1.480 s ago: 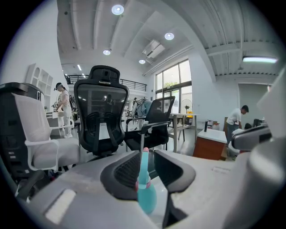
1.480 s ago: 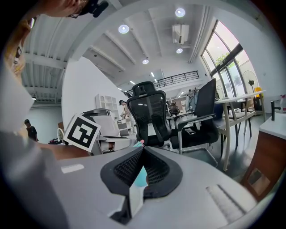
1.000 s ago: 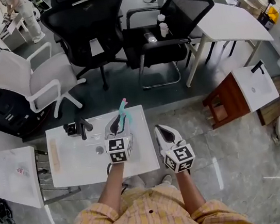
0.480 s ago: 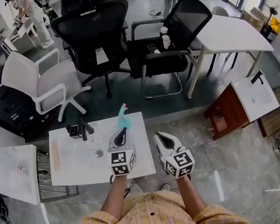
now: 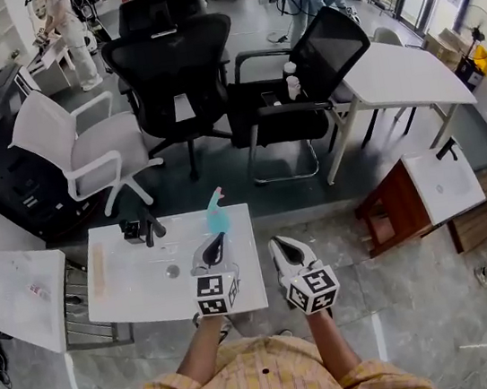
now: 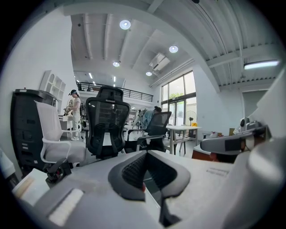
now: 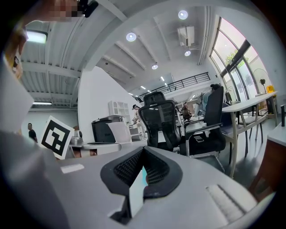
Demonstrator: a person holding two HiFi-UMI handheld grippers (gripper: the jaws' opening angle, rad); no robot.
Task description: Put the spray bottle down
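Spray bottle point(image 5: 217, 213): touched by neither tool. Left gripper point(image 5: 214, 251): jaws together, nothing between, just short of the bottle. Right gripper point(image 5: 284, 250): jaws together, empty, off the white table's point(image 5: 131, 292) right edge. The bottle is teal and stands at the table's far edge; the teal sliver in the right gripper view is probably it. 1 black fixture point(image 5: 144, 226) sits at far left, and 2 black chairs point(image 5: 173, 73) stand beyond.

No legible text or labels.
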